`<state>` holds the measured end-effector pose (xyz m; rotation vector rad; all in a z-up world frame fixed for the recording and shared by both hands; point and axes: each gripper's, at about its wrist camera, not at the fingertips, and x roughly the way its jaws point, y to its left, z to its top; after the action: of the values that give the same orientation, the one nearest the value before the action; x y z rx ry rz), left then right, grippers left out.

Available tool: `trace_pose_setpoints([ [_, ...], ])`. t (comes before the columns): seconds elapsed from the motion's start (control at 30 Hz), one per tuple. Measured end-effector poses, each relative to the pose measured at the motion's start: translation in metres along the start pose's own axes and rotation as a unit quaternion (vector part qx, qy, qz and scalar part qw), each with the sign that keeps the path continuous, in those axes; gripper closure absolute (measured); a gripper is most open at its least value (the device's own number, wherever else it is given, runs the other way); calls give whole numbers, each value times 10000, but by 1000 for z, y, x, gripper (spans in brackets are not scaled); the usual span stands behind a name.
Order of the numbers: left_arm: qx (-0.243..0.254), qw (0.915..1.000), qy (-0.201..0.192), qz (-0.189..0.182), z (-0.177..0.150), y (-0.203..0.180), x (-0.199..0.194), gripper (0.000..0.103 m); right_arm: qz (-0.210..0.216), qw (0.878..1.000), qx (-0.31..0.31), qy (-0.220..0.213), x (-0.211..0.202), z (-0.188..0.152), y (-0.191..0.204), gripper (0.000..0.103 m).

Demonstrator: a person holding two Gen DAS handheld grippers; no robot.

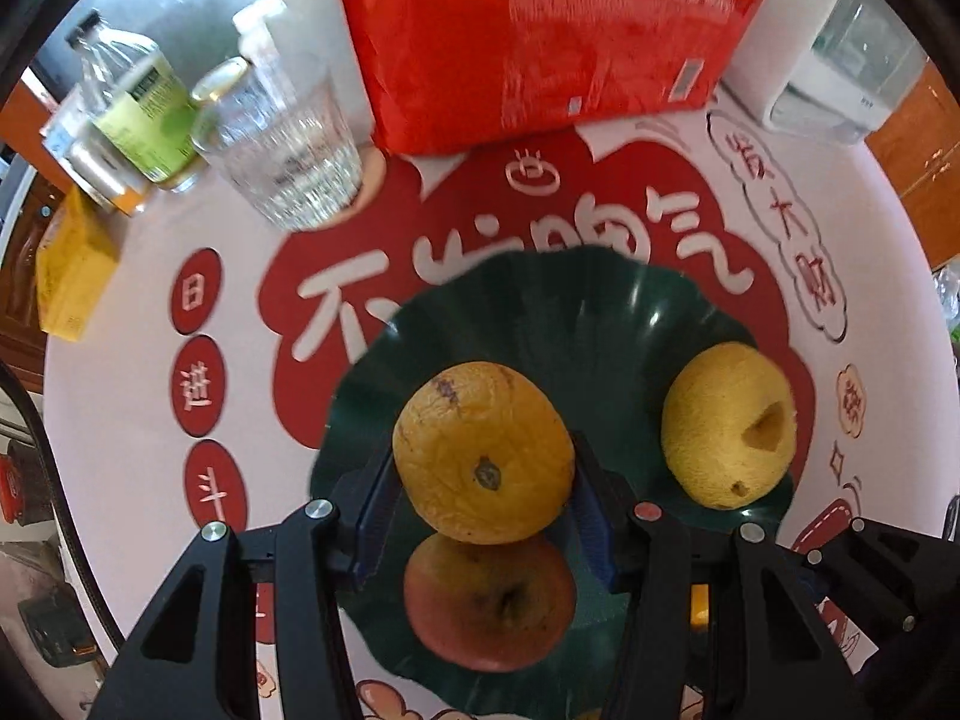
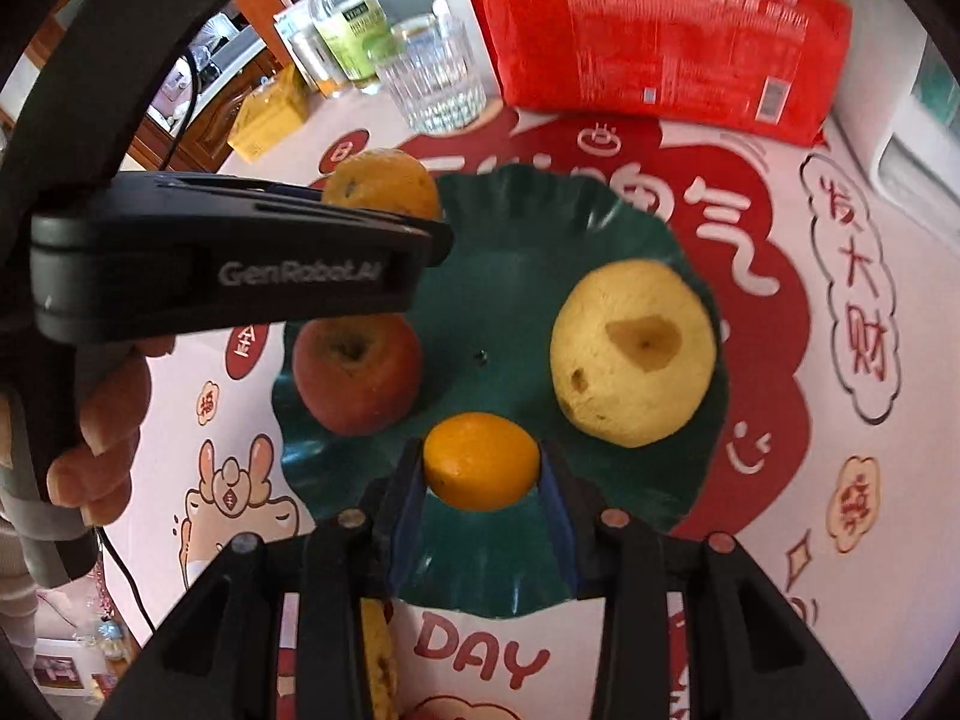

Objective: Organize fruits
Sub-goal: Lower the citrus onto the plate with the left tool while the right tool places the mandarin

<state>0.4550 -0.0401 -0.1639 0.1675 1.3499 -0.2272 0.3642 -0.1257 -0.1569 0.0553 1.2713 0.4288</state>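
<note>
Four fruits in view, two of them gripped and two lying on the green plate (image 2: 600, 228). Left gripper (image 1: 483, 501) clenched on a large yellow-orange orange (image 1: 483, 450), blue pads pressing both flanks, fruit hanging over the near part of the plate with the red apple (image 1: 489, 600) straight beneath it. Right gripper (image 2: 483, 489) clenched on a small orange tangerine (image 2: 480, 461), jaws tight against its sides, held above the plate's near rim. On the plate itself: red apple (image 2: 357, 375) at the left, stem hollow upward; pale yellow pear-like fruit (image 2: 633, 351) at the right, with a brown bruise on top. Same yellow fruit (image 1: 729, 423) at the right edge of the plate in the left wrist view. Plate dark green, wavy-rimmed, resting on a counter (image 2: 780, 480) covered by a white and red cloth printed with large characters and cartoon figures. At the far side, a red package (image 2: 660, 30); left of it a ribbed drinking glass (image 2: 435, 81), then a clear bottle with a green label (image 2: 348, 24), then a yellow box (image 2: 267, 114) at the counter's left edge. In the right wrist view, left gripper body at the left of the frame, a hand (image 2: 102, 420) wrapped around its handle, and the large orange (image 2: 384, 183) peeking out beyond it.
</note>
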Motion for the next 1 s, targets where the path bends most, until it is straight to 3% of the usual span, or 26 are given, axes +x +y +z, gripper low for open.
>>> trace_pose_setpoints([
  [0.3,3,9994,316,-161,1,1,27,51,-69,9999,75,128,28,-2,-4,65],
  [0.6,203,9994,227,-181,-1,-6,31,50,-396,9992,-55,2,33,-1,-1,65],
  [0.77,346,9993,36,-105,-4,-6,19,33,-372,9993,49,-26,33,-1,-8,65],
  [1.0,423,9991,-62,-48,-7,-7,4,29,-361,9993,33,-8,29,-4,-7,64],
])
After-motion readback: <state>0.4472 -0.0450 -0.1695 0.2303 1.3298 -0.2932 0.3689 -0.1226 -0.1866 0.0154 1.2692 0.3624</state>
